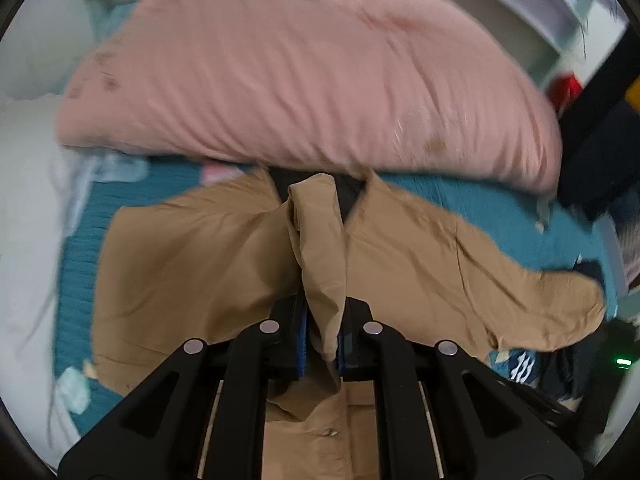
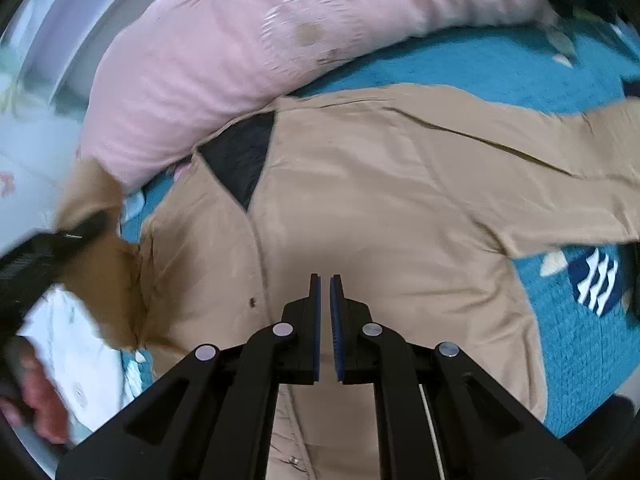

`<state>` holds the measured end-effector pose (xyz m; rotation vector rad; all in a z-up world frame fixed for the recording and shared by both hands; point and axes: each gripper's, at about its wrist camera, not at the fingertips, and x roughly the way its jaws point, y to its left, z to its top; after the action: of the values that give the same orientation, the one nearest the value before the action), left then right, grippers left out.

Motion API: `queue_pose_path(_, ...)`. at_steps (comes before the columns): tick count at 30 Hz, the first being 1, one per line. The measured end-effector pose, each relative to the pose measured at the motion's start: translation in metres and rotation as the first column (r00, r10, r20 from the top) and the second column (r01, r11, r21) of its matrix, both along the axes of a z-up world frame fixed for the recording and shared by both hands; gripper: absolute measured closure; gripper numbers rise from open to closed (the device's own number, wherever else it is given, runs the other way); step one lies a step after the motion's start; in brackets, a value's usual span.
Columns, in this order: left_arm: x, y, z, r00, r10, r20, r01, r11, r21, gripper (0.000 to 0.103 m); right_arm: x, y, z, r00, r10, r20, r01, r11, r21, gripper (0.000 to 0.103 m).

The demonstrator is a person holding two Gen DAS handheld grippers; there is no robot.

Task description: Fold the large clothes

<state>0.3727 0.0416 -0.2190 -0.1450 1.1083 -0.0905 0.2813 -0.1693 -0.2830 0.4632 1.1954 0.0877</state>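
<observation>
Left wrist view: tan coat (image 1: 420, 248) lies front-up on the teal bedspread (image 1: 480, 204), dark lining showing at the open neck; left sleeve (image 1: 320, 248) is lifted off the cloth, its end clenched between the jaws of the left gripper (image 1: 322, 336), probably to carry it across the chest for the first fold; other sleeve trails flat to the side. Right wrist view: right gripper (image 2: 325, 312) hovers over the coat front, jaws nearly together with a thin gap, nothing between them; likely positioned to pin or smooth the body. Pink pillow (image 2: 224, 64) touches the collar end; crowding risk there.
</observation>
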Motion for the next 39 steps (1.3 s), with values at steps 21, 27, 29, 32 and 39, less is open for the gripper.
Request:
queue_pose_path(21, -0.020, -0.015, -0.019, 0.997, -0.074, -0.007, 0.074, 0.997, -0.016, 0.018, 0.004, -0.017, 0.007, 0.996, -0.068, 0.057, 0.073, 0.994, -0.076, 0.047)
queue_pose_path(27, -0.025, 0.053, -0.003, 1.000, -0.003, 0.014, 0.002, 0.996, 0.088, 0.059, 0.022, 0.021, 0.011, 0.998, 0.022, 0.056, -0.017, 0.996, -0.089, 0.048)
queue_pose_path(29, -0.024, 0.073, -0.014, 1.000, 0.017, -0.019, -0.016, 0.996, 0.089, 0.084, 0.028, 0.038, 0.006, 0.998, 0.051, 0.045, -0.047, 0.996, -0.080, 0.057)
queue_pose_path(32, -0.023, 0.102, -0.041, 0.995, 0.066, -0.080, -0.063, 0.997, 0.044, 0.097, 0.038, 0.067, -0.010, 0.990, 0.140, 0.004, -0.139, 0.989, -0.046, 0.086)
queue_pose_path(39, -0.038, 0.152, -0.145, 0.945, 0.129, -0.301, -0.154, 0.986, -0.062, 0.102, 0.051, 0.091, -0.116, 0.966, 0.205, -0.158, -0.220, 0.972, -0.080, 0.103)
